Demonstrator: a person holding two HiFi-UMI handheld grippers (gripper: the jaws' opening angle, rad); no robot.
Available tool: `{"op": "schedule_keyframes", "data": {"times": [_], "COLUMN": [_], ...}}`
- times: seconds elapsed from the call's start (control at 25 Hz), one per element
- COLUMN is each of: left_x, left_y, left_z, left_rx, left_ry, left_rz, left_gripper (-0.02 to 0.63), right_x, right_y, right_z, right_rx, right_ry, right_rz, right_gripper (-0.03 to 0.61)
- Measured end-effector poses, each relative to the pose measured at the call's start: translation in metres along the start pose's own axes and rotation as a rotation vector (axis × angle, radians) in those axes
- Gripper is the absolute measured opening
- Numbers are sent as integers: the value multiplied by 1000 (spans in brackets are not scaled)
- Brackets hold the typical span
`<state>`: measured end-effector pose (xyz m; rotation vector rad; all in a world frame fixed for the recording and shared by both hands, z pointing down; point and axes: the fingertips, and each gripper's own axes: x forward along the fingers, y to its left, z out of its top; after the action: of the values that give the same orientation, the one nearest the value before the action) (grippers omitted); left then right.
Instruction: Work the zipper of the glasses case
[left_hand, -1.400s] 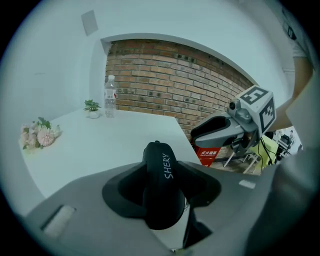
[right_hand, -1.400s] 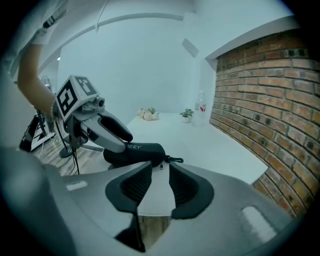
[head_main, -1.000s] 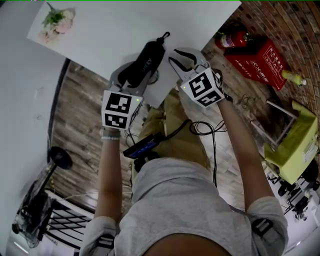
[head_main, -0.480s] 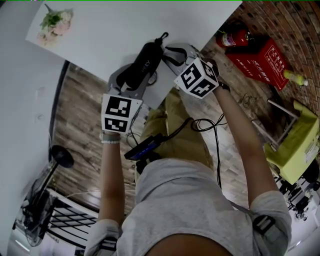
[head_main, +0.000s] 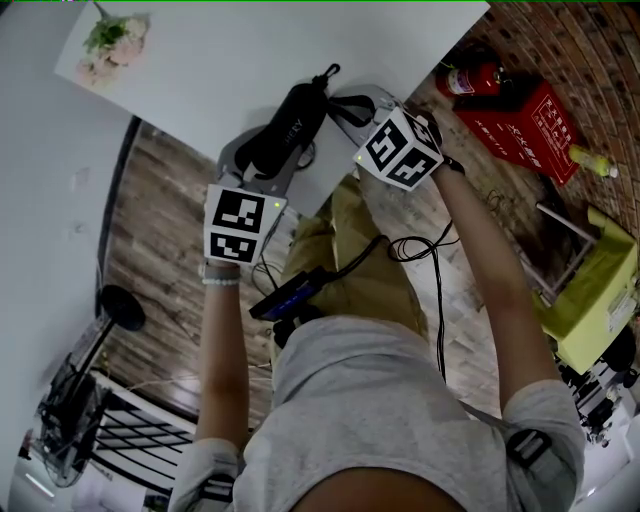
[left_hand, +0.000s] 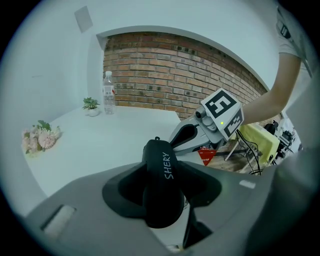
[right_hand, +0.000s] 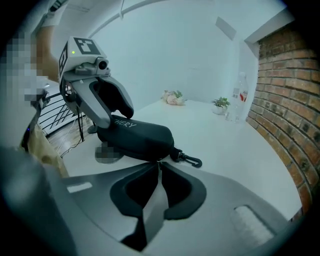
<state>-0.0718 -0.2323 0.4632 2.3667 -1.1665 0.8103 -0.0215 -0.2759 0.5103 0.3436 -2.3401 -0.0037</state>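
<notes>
Left gripper view: left hand-held gripper (left_hand: 162, 189) clamps black fabric glasses case (left_hand: 161, 162) mid-body, likely light, semi-stiff; right hand-held gripper (right_hand: 157, 163) pinched closed at zipper seam.

Matt black cloth glasses case (head_main: 290, 125); smooth white table (head_main: 230, 60); rough brick wall (left_hand: 165, 65); wooden floor (head_main: 160, 200).

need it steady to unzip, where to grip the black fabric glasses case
Across the case's rounded body, at the end away from the black clip, from the white table's edge as the left gripper does, leaving that end free for the right gripper.
</notes>
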Motion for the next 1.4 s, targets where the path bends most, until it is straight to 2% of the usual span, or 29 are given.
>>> {"op": "schedule_keyframes", "data": {"times": [0.16,0.64,1.04,1.4], "left_x": [0,4,3,2], "left_y": [1,2,2,4], "left_z": [0,-2,-3,-3], "left_rx": [-12,-27,-37,-29], "left_ry": [-2,30,40,15], "left_rz": [-3,-8,-27,-38], "left_gripper": [203,202,202,202], "right_x": [2,-2,-8,-8], "right_y": [2,5,29,65], "right_z": [0,-3,-3,3], "right_rx": [-44,-5,18,46], "right_ry": [3,17,18,4], "right_rz": [-6,-45,-78,-111], "right_gripper": [5,3,3,2]}}
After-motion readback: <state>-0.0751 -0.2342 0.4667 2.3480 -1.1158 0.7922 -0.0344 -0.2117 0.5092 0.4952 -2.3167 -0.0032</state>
